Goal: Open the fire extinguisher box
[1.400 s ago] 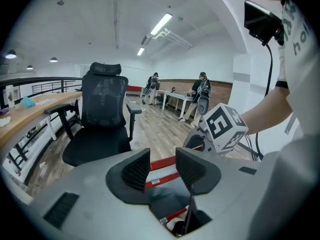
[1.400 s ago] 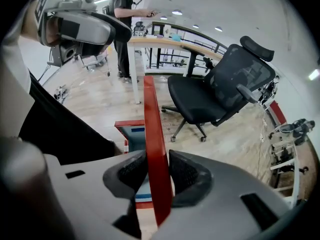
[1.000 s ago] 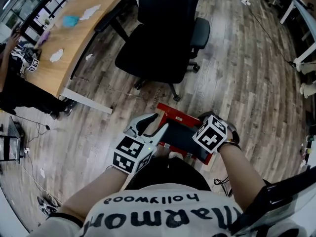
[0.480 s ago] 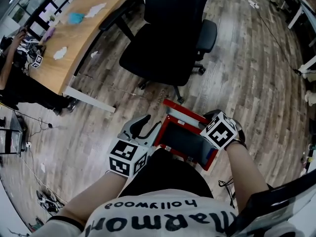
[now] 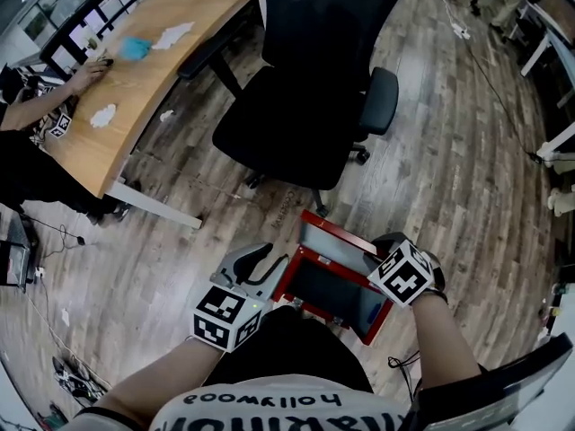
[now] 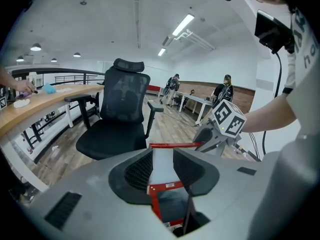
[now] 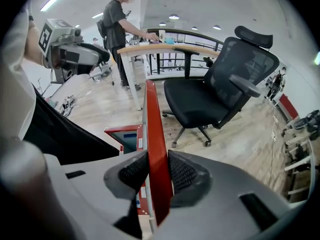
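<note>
Fire extinguisher box [image 5: 289,275]: red, on the wood floor [image 5: 449,151] just in front of the person, near a black office chair [image 5: 305,106]. Its door [image 5: 331,238] is lifted and stands edge-on between the box and the chair.
Right claw [image 5: 379,245]: pads clamped on the door's red edge [image 7: 152,134].
Left claw [image 5: 269,263]: at the box's left side, jaws apart and just been closing; the door's pale inner face shows between them [image 6: 162,169], not gripped
</note>
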`<control>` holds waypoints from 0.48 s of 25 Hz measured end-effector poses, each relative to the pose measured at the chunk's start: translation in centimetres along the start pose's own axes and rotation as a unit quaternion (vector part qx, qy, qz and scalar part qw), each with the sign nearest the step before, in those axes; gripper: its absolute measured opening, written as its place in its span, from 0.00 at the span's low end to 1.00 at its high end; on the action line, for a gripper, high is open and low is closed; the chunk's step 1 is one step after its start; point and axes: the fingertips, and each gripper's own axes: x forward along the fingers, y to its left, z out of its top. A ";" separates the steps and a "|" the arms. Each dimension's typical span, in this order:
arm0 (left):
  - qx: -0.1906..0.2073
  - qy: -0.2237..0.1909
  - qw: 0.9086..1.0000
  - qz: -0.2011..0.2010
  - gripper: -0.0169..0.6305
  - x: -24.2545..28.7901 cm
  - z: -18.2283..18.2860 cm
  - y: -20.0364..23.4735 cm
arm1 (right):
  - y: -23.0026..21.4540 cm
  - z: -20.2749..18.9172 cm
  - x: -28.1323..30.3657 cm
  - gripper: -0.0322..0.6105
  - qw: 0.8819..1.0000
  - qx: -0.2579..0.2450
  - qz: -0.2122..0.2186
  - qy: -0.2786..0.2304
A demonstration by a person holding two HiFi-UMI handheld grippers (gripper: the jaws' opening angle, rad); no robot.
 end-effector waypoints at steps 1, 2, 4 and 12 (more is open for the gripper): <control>0.000 -0.001 1.000 0.003 0.23 0.0 0.1 0.4 | -0.2 0.0 0.1 0.23 1.000 -0.001 -0.002 0.002; -0.003 -0.001 1.000 0.006 0.23 0.1 0.1 0.8 | -0.4 -0.1 0.3 0.23 1.000 -0.002 -0.004 0.004; -0.012 -0.005 1.000 0.013 0.23 0.2 0.3 1.8 | -0.9 -0.2 0.5 0.22 1.000 -0.003 -0.009 0.010; -0.040 -0.007 0.999 0.031 0.23 0.3 0.2 4.8 | -3.2 -0.4 1.6 0.21 0.999 0.001 -0.040 0.035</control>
